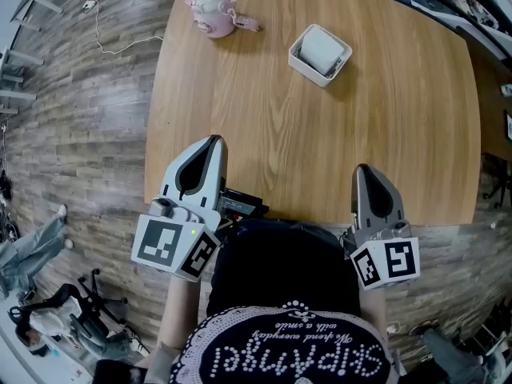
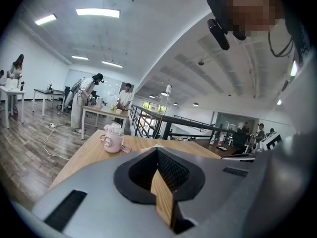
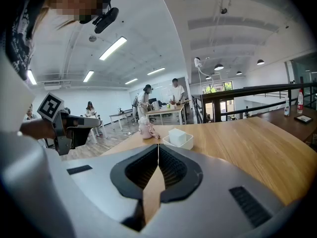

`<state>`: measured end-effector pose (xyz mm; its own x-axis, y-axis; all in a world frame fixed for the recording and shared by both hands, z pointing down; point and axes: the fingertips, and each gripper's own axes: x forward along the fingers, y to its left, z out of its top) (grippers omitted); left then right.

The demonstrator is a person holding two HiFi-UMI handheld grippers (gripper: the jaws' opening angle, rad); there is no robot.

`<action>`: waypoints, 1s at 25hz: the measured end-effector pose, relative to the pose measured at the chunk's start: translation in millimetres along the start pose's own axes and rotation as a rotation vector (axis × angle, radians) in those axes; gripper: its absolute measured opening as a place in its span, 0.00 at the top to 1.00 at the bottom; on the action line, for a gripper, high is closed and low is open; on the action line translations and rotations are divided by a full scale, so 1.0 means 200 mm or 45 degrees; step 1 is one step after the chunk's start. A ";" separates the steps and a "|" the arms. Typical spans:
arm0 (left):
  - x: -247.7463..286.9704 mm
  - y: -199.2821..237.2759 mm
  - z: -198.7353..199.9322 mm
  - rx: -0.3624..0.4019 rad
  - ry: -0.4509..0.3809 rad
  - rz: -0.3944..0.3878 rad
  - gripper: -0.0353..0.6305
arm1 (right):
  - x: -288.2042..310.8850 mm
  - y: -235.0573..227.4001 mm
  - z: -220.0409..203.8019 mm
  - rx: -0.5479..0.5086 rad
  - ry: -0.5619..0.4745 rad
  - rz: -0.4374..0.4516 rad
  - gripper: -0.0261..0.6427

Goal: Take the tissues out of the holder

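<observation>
Wood-grain tabletop [image 1: 264,134] filled the middle of the head view, over grey plank flooring [image 1: 72,118].

Task item: white square tissue holder [image 1: 319,55] stood upright on the table, upper right of centre in the head view. A block of white tissues [image 1: 321,48] sat inside it and rose above the rim. In the right gripper view the holder appeared at frame centre, just above the jaw tips.

Pink drinking bottle [image 1: 213,11] stood near the far table edge, upper left of centre, well apart from the holder.

Left gripper [image 1: 213,141]: lower left of the head view, over the near table edge. In the left gripper view its jaws met tip to tip, with nothing between them.

Right gripper [image 1: 362,169]: lower right of the head view, also at the near edge. In the right gripper view its jaws were closed together and empty.

Both grippers were well apart from the holder and the bottle.

Background: several people stood at tables far back in both gripper views.
</observation>
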<state>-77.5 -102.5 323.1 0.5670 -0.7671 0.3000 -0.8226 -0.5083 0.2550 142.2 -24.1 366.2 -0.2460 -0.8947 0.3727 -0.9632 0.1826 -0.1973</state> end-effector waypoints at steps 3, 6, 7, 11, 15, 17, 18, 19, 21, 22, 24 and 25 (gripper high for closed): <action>0.01 -0.01 0.01 0.004 -0.001 -0.015 0.94 | -0.01 0.00 0.01 0.002 -0.004 -0.009 0.94; 0.02 -0.03 0.01 0.006 0.002 -0.033 0.94 | -0.02 -0.02 0.00 0.003 -0.004 -0.028 0.94; 0.03 -0.03 0.01 0.006 0.003 -0.039 0.94 | -0.03 -0.02 0.00 0.003 -0.004 -0.036 0.94; 0.04 -0.04 0.01 0.009 0.007 -0.056 0.94 | -0.03 -0.03 0.01 0.000 -0.015 -0.056 0.94; 0.05 -0.05 -0.02 0.021 0.023 -0.081 0.94 | -0.02 -0.02 -0.01 -0.025 -0.011 -0.043 0.94; 0.06 -0.07 -0.04 0.022 0.031 -0.101 0.94 | -0.01 -0.02 -0.01 -0.049 -0.006 -0.028 0.94; 0.07 -0.08 -0.04 0.019 0.032 -0.115 0.94 | 0.00 -0.02 0.00 -0.065 -0.005 -0.021 0.94; 0.08 -0.10 -0.04 0.017 0.031 -0.130 0.94 | 0.02 -0.03 0.01 -0.087 -0.004 -0.013 0.94; 0.09 -0.13 -0.03 0.011 0.027 -0.164 0.94 | 0.06 -0.04 0.03 -0.146 -0.001 -0.001 0.94; 0.10 -0.14 -0.03 0.009 0.025 -0.179 0.94 | 0.09 -0.06 0.04 -0.174 -0.001 0.002 0.94; 0.11 -0.16 -0.02 0.002 0.024 -0.202 0.94 | 0.14 -0.08 0.07 -0.201 -0.009 0.009 0.94; 0.11 -0.17 -0.03 0.001 0.026 -0.211 0.94 | 0.18 -0.10 0.09 -0.200 -0.013 0.015 0.93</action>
<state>-36.7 -99.3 325.7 0.6955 -0.6648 0.2726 -0.7179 -0.6272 0.3019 153.9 -66.3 366.6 -0.2569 -0.8963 0.3615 -0.9656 0.2538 -0.0568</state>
